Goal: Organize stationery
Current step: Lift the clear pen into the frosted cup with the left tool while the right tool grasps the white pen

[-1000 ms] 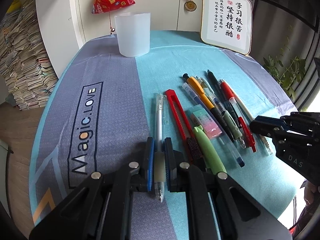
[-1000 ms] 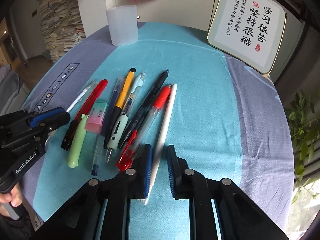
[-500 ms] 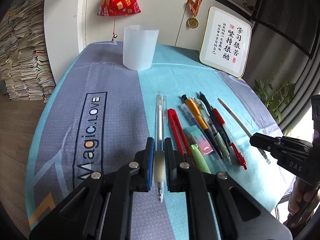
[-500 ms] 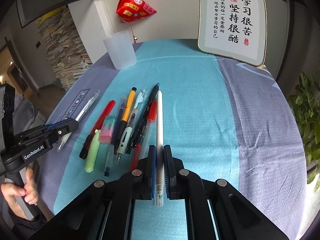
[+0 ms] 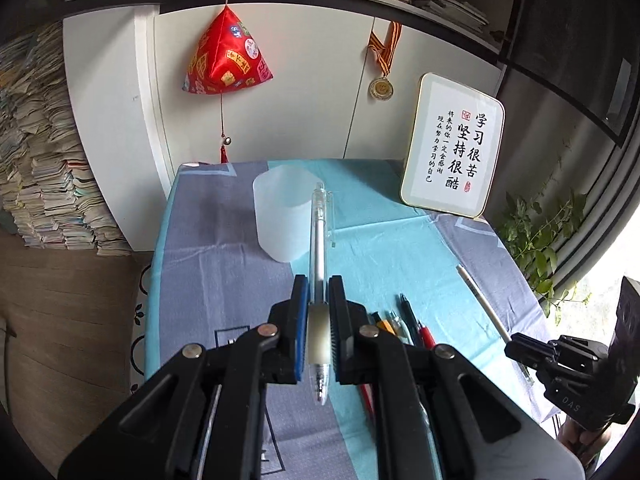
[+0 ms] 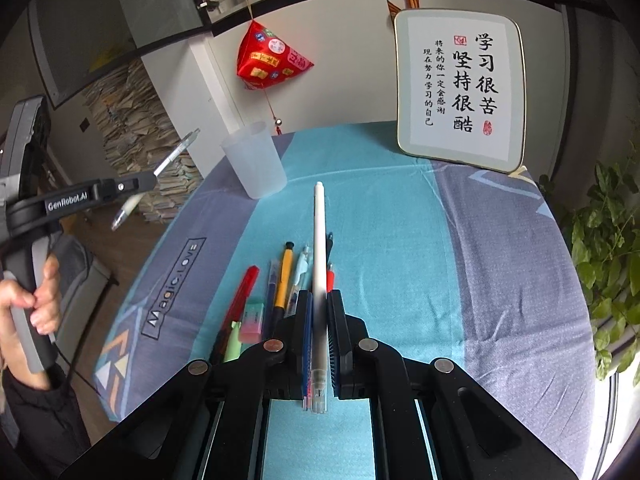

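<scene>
My left gripper (image 5: 319,292) is shut on a clear pen (image 5: 319,240) and holds it in the air, its far end in line with the frosted plastic cup (image 5: 280,216). My right gripper (image 6: 319,300) is shut on a white pen (image 6: 319,236), lifted above the table. Below it lie several pens, among them an orange pen (image 6: 283,276), a red utility knife (image 6: 244,292), a pink-green eraser (image 6: 253,318) and a green highlighter (image 6: 232,346). The cup (image 6: 254,164) stands at the far left of the cloth. The left gripper (image 6: 148,180) hangs left of it.
A framed calligraphy board (image 6: 460,88) leans at the back right of the table. A red pyramid ornament (image 5: 224,56) and a medal (image 5: 381,87) hang on the white cabinet. Stacked books (image 5: 44,184) fill the left, a plant (image 6: 608,240) the right. A hand (image 6: 40,300) grips the left handle.
The right jaws, open around the white pen a second ago, have shut on it. Both grippers have risen off the table with their pens, the left one more, toward the cup.
</scene>
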A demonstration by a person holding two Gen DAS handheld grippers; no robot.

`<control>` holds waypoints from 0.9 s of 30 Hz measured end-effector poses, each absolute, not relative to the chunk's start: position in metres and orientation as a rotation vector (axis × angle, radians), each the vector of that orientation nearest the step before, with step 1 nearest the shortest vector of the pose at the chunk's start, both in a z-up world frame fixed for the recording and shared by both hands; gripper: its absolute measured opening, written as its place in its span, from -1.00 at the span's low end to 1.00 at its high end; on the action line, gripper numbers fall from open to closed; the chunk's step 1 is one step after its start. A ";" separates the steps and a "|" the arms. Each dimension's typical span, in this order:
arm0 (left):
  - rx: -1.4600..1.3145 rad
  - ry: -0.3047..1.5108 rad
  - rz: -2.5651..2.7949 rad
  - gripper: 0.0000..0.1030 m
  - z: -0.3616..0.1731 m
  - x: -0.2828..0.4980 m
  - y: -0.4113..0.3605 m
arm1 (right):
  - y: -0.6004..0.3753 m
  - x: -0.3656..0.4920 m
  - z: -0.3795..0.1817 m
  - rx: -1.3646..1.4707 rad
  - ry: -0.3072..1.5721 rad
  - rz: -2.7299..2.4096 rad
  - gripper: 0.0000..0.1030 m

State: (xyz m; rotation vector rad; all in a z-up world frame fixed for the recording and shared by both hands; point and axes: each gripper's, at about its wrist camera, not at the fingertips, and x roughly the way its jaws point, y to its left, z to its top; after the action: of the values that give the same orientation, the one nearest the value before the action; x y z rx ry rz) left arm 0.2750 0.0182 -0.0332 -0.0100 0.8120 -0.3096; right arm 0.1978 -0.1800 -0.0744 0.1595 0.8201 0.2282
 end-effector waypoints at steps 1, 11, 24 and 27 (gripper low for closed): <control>-0.001 0.825 -0.297 -0.84 -0.029 0.285 0.019 | -0.182 0.200 -0.071 0.164 0.817 0.229 -0.84; 0.171 1.186 -0.341 -0.84 -0.040 0.386 0.014 | -0.190 0.211 -0.054 0.164 0.806 0.221 -0.84; 0.378 1.351 -0.221 -0.75 -0.061 0.448 -0.014 | -0.196 0.219 -0.052 0.163 0.817 0.192 -0.84; 0.369 1.300 -0.202 -0.66 -0.054 0.449 -0.017 | -0.193 0.219 -0.051 0.158 0.819 0.199 -0.84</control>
State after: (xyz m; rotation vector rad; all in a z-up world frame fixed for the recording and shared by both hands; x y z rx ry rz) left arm 0.4493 -0.0168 -0.0535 0.3694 1.3003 -0.2015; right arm 0.2195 -0.1933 -0.0513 0.1578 0.8193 0.1991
